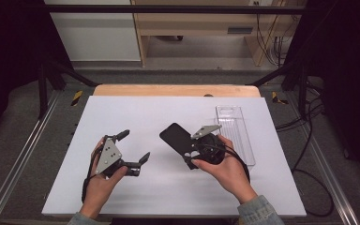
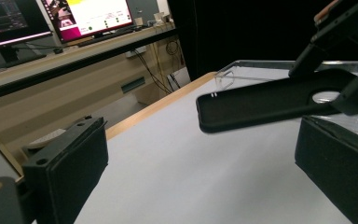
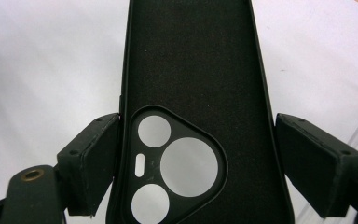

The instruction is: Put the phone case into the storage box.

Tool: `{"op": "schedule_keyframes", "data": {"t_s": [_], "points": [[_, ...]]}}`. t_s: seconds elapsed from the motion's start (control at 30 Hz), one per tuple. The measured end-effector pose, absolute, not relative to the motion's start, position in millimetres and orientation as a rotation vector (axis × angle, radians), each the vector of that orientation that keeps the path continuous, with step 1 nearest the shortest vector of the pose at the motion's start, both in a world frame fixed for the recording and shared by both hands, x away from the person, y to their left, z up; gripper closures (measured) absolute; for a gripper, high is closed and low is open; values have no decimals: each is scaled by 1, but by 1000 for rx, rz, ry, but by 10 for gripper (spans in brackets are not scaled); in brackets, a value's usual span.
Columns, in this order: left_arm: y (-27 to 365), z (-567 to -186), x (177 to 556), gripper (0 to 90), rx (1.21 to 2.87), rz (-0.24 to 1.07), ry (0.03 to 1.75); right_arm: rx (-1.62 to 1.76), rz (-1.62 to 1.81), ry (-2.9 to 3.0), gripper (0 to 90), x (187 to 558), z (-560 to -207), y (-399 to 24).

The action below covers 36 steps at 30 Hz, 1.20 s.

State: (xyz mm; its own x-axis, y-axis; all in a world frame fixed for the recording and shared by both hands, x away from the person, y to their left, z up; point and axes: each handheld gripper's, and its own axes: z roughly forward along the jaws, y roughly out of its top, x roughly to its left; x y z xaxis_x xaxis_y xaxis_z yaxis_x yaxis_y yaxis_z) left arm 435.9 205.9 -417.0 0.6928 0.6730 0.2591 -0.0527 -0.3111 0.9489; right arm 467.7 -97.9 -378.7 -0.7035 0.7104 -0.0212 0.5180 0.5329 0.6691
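The right gripper (image 1: 193, 146) grips a black phone case (image 3: 191, 84) across its width at the camera-cutout end, jaws clamped on both side edges; the case appears lifted clear of the white table (image 1: 122, 197), open side up. The left gripper (image 1: 133, 147) stands beside it with jaws spread and nothing between them. Judgement: the carrying step is in hand; next comes either a handover or a placement. Beyond the case lies a clear plastic tray (image 1: 243, 140), the nearest obstruction; a wooden edge (image 1: 176, 90) bounds the far side.
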Motion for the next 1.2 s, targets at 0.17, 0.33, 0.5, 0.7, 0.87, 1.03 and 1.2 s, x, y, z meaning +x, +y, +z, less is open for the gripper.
{"op": "schedule_keyframes", "data": {"t_s": [0.17, 0.33, 0.5, 0.7, 0.87, 1.03, 1.2], "points": [[203, -425, 428, 29, 1766, 800, 478, 1029, 919, 2515, 171, 475, -373, -96], [192, -427, 422, 33, 1798, 819, 434, 1011, 878, 2565, 171, 476, -363, -94], [182, -426, 417, 42, 1815, 846, 404, 989, 846, 2614, 172, 474, -355, -89], [174, -427, 413, 54, 1838, 886, 367, 964, 839, 2646, 171, 470, -348, -85], [169, -429, 410, 64, 1862, 939, 325, 936, 841, 2670, 171, 466, -346, -80], [163, -431, 407, 78, 1882, 981, 291, 923, 844, 2709, 171, 462, -346, -72], [159, -433, 404, 102, 1899, 1018, 249, 892, 841, 2740, 170, 459, -347, -63]]}}
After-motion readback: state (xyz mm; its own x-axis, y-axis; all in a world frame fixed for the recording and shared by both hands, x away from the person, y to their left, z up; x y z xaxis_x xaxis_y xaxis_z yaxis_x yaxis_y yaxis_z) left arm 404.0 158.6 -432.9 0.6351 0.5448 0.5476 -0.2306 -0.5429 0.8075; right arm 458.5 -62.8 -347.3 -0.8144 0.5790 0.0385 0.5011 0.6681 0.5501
